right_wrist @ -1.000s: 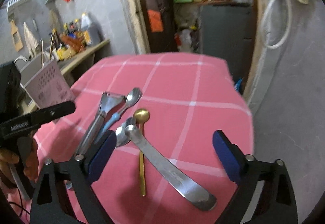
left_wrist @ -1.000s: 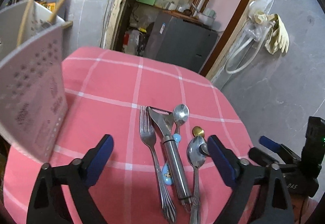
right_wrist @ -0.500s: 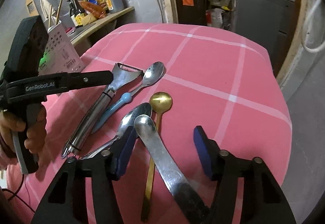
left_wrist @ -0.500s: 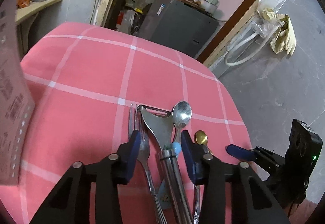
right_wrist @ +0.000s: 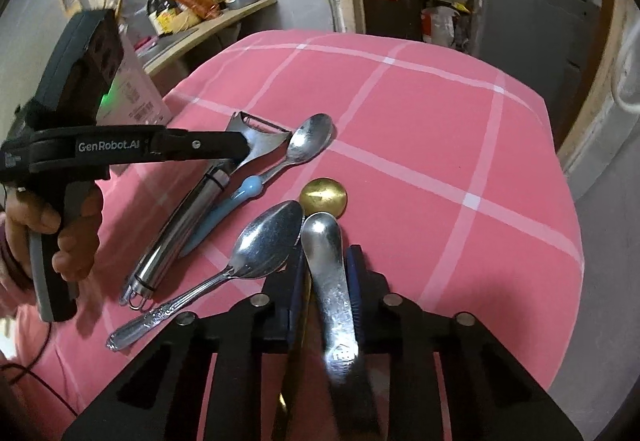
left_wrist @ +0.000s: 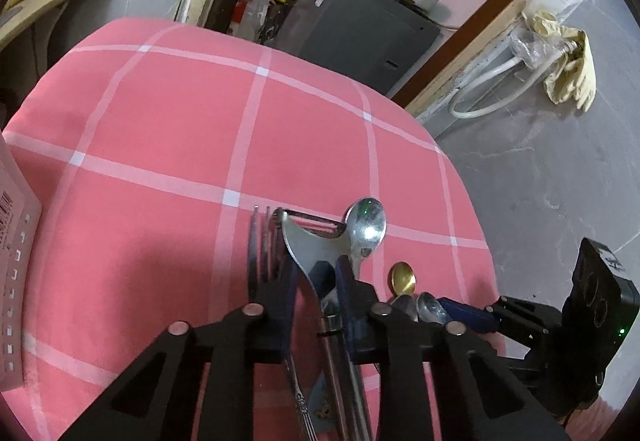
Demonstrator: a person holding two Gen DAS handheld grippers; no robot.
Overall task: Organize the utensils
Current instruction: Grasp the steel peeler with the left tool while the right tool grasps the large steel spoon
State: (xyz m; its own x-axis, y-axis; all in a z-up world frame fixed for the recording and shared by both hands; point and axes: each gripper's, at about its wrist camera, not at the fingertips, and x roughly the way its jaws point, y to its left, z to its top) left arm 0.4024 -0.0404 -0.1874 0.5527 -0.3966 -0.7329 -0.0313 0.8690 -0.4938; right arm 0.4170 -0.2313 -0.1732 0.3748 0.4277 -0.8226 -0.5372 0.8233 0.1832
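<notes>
Worktop [right_wrist: 420, 113]: covered in pink cloth with white check lines; utensils grouped at its near edge.

Left tool [left_wrist: 316, 283]: blue pads closed on the neck of the steel peeler [left_wrist: 310, 245], whose blade head points far.

Fork [left_wrist: 260, 241]: lies just left of the peeler, tines pointing far.

Blue-handled spoon [right_wrist: 310, 139]: lies just right of the peeler, bowl far.

Right tool [right_wrist: 326, 273]: pads clamped on the flat steel handle [right_wrist: 326, 261], its rounded end pointing far.

Patterned-handle spoon [right_wrist: 266, 241]: bowl just left of that flat handle, its own handle running near-left.

Gold spoon [right_wrist: 324, 197]: bowl just beyond the flat handle's tip.

Perforated white holder [left_wrist: 12, 261]: stands at the worktop's left edge.
</notes>
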